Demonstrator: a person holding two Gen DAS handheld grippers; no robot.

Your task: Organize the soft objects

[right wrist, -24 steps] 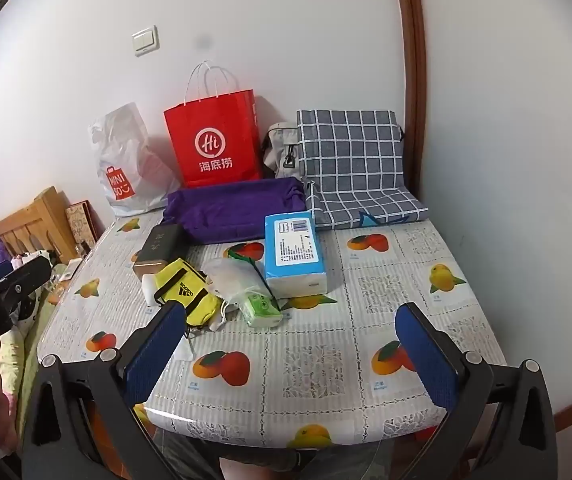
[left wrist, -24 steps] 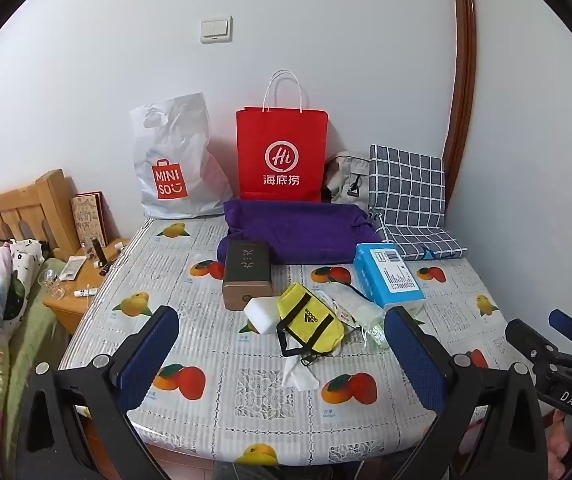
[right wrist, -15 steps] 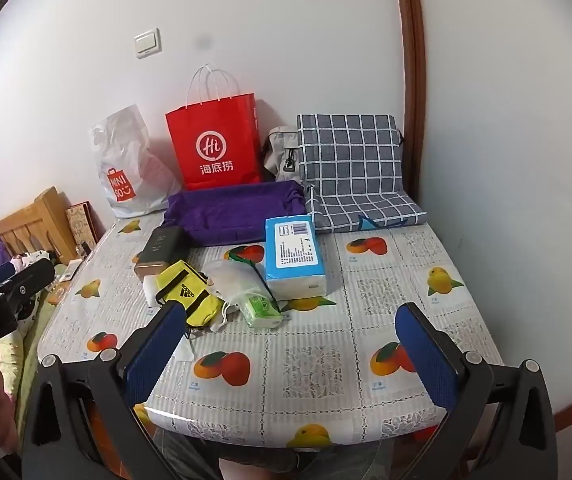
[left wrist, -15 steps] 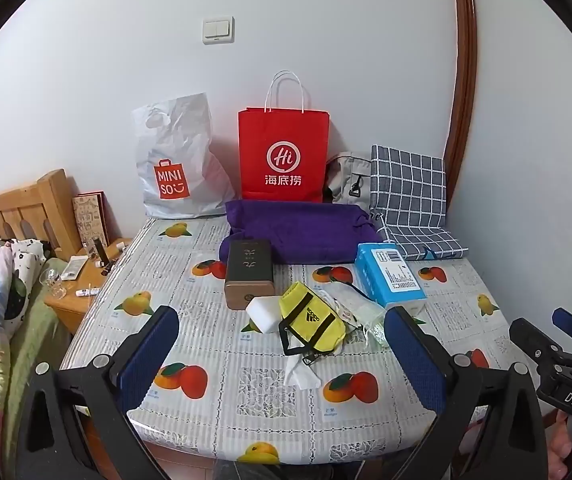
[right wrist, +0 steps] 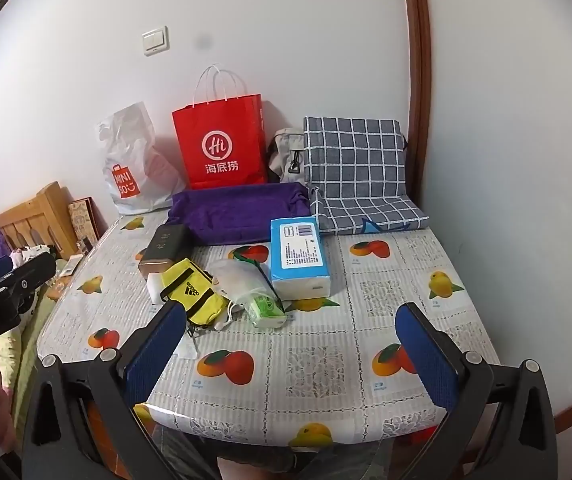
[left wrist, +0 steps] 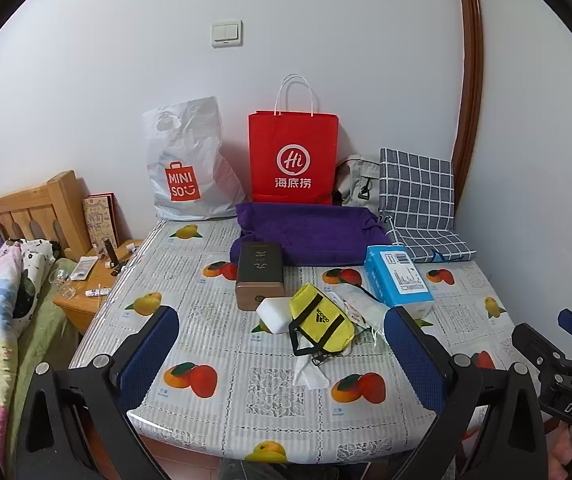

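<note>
In the left wrist view we see the left tongs [left wrist: 282, 352] spread wide and holding nothing, above the near edge of the bench [left wrist: 270, 396] with the fruit-pattern cloth. In the middle of the bench lies a yellow pouch [left wrist: 320, 324], touching a white sponge [left wrist: 274, 314] and just in front of a brown box [left wrist: 261, 276]. A blue tissue pack [left wrist: 400, 280] lies to the right, and a purple towel [left wrist: 310, 236] is folded behind it (near the red paper bag [left wrist: 292, 160]). In the right wrist view the right tongs [right wrist: 292, 354] are also spread and empty. Here the yellow pouch [right wrist: 193, 294] lies beside a clear plastic bag [right wrist: 242, 280] and a green tissue packet [right wrist: 266, 310], and the checked cushion [right wrist: 356, 168] leans against the wall.
</note>
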